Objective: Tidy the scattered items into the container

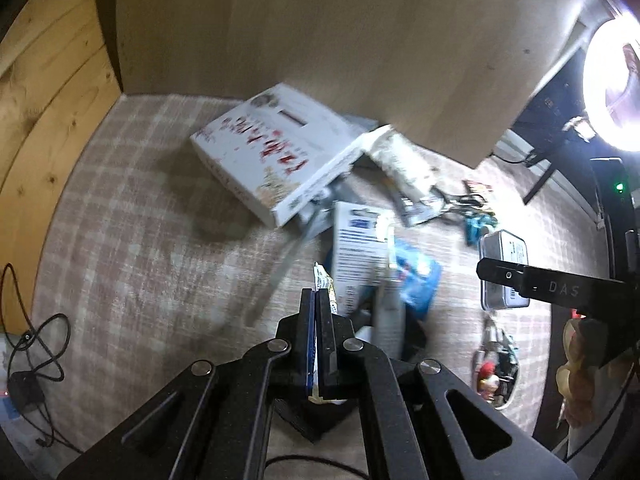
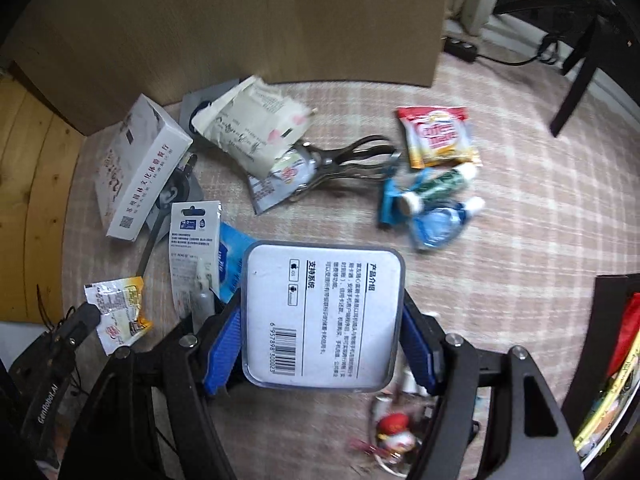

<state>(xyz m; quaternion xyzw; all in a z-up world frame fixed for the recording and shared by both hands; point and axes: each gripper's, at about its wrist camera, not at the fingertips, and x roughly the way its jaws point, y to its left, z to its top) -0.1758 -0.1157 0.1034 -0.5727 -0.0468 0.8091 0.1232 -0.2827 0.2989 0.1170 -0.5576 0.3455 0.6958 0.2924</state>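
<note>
A: We've got the left gripper [image 1: 319, 300] pressed together on a thin foil sachet [image 2: 120, 312] — crinkly, white and yellow, red print. In the left wrist view only its edge pokes out between the pads; in the right wrist view it sits at lower left of the frame.

B: And the right gripper [image 2: 320, 344]?

A: Pinching a flat rounded-corner tin [image 2: 322, 316], grey rim, white label with barcode and black text. Blue ribbed pads [image 2: 222, 354] press on both sides. It fills the lower centre of the frame.

B: What do we see below?

A: Woven plaid mat [image 2: 520, 208], pinkish, soft-looking. White cardboard box [image 2: 136, 172] at left, crumpled paper packet [image 2: 252, 128] upper centre, chrome wire whisk-shaped tool [image 2: 352, 160] next to it. Red-and-yellow glossy sachet [image 2: 438, 136] upper right of centre, with a green tube [image 2: 440, 184] and a clear blue pouch [image 2: 436, 228] just below it. Blister card [image 2: 196, 240] left of the tin.

B: Container?

A: A dark edge at right of the frame — we can't tell if that's it. Plain cardboard wall [image 2: 240, 20] across the top.
</note>
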